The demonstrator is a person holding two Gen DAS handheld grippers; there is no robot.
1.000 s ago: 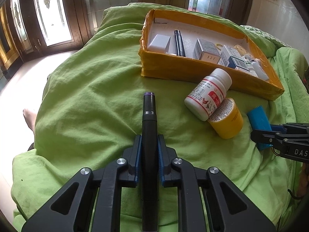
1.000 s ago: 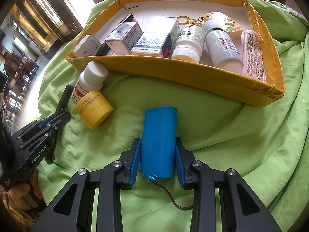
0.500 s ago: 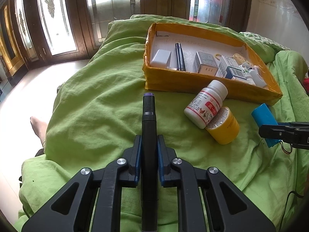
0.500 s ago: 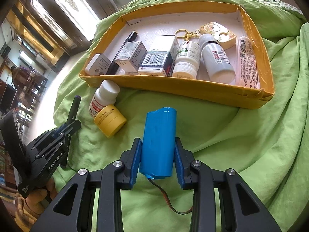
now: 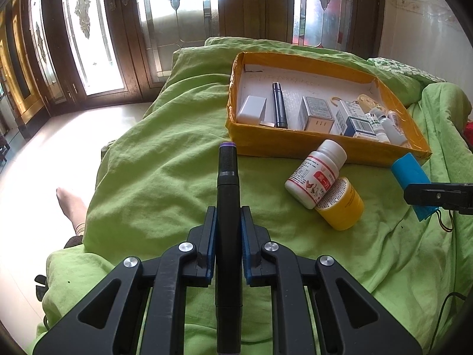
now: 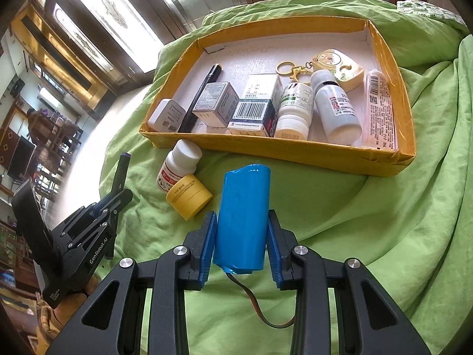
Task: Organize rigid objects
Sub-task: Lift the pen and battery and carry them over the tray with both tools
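The left gripper (image 5: pixel 227 227) is clamped on a slim black pen-shaped cylinder (image 5: pixel 227 195), and the right gripper (image 6: pixel 241 236) on a blue wrapped cylindrical pack (image 6: pixel 242 219). Both are held lengthwise above the green bedsheet (image 6: pixel 384 222), aimed towards the yellow cardboard tray (image 6: pixel 295 151), presumably for deposit.

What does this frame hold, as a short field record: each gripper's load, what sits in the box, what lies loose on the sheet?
left gripper: shut on black pen
right gripper: shut on blue cylinder, a wire trailing from its near end
yellow box: holds cartons, bottles, a dark pen, a keyring
loose beside the box: white bottle and yellow jar, touching, both on their sides
surface: green sheet
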